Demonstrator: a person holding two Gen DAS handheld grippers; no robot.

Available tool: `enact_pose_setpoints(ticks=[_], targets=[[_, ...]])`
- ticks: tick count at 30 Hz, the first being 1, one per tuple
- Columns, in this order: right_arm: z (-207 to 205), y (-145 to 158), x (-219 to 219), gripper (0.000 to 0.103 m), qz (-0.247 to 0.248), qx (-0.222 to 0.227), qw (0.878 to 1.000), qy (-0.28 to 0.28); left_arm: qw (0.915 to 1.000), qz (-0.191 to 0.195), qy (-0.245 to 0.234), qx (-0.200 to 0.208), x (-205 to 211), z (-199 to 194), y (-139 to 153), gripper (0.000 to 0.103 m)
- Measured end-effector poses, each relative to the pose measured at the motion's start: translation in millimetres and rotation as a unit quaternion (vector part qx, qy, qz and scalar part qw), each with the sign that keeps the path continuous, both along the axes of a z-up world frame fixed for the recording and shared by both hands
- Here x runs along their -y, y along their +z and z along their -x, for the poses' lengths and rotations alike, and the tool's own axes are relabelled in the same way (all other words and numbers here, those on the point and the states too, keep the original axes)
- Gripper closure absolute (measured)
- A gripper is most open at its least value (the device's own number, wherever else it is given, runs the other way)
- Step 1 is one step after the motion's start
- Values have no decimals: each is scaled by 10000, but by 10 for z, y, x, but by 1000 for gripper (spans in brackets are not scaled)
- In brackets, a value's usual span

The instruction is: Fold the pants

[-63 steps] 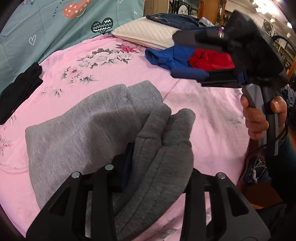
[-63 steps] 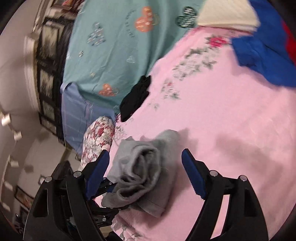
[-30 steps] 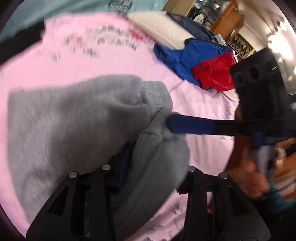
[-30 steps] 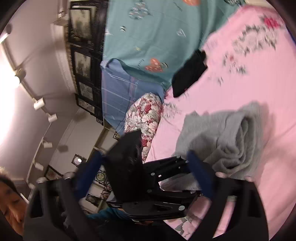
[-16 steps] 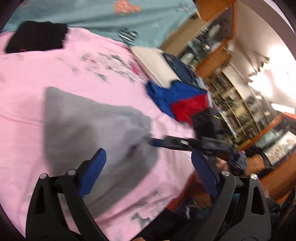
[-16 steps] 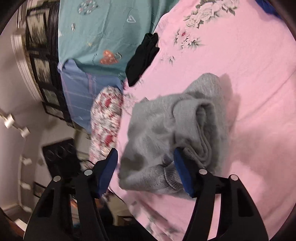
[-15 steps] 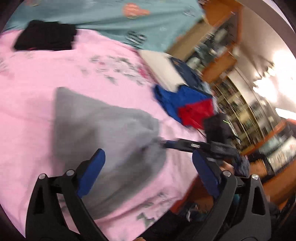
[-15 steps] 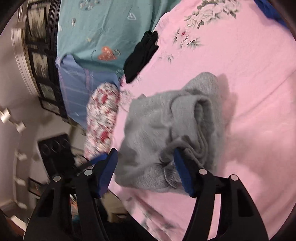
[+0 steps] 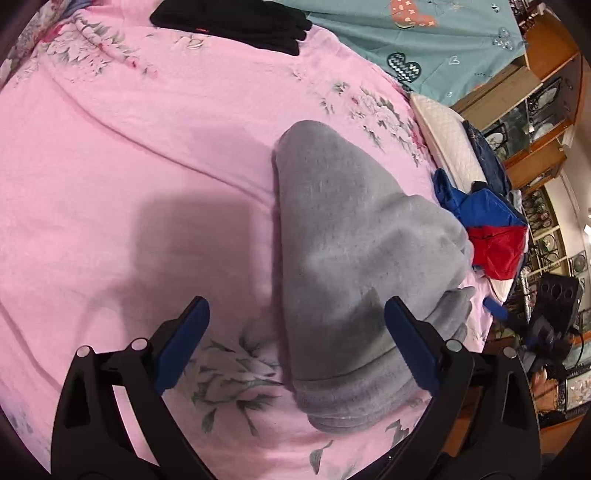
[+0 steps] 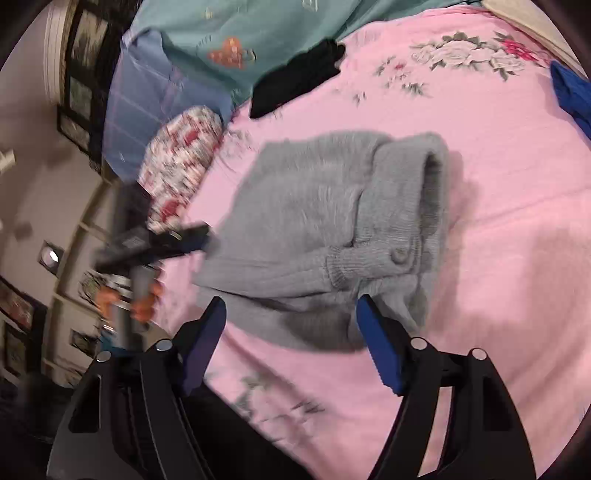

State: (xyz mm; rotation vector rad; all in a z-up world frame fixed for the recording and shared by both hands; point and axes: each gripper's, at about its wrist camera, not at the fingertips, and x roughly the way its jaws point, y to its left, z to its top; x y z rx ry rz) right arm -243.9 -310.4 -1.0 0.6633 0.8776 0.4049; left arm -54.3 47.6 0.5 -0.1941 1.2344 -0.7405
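One garment: grey pants (image 9: 354, 258), folded into a thick bundle, lying on the pink flowered bed (image 9: 129, 166).
Left gripper (image 9: 295, 325): jaws spread wide, holding nothing; its right pad is just beside the bundle's near end.
Right gripper (image 10: 291, 328): jaws opening, nothing clamped; the bundle's near edge lies between the pads.
Far side: black clothes (image 9: 236, 18) by the teal sheet (image 9: 424, 33).
Right side: blue and red clothes (image 9: 487, 229), no container seen.
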Motion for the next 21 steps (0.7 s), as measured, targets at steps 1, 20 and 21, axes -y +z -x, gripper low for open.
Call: enact_pose_setpoints(ticks=[1, 20, 21], targets=[[82, 113, 108, 7, -108, 252, 9994, -227, 9998, 167, -98, -74, 4, 2, -10, 6], [-783, -673, 345, 1, -645, -1349, 9887, 94, 9698, 1485, -594, -1840, 666, -343, -682, 2], [-789, -671, 343, 1, -653, -1387, 9881, 126, 9693, 1498, -600, -1853, 682, -350, -677, 2]])
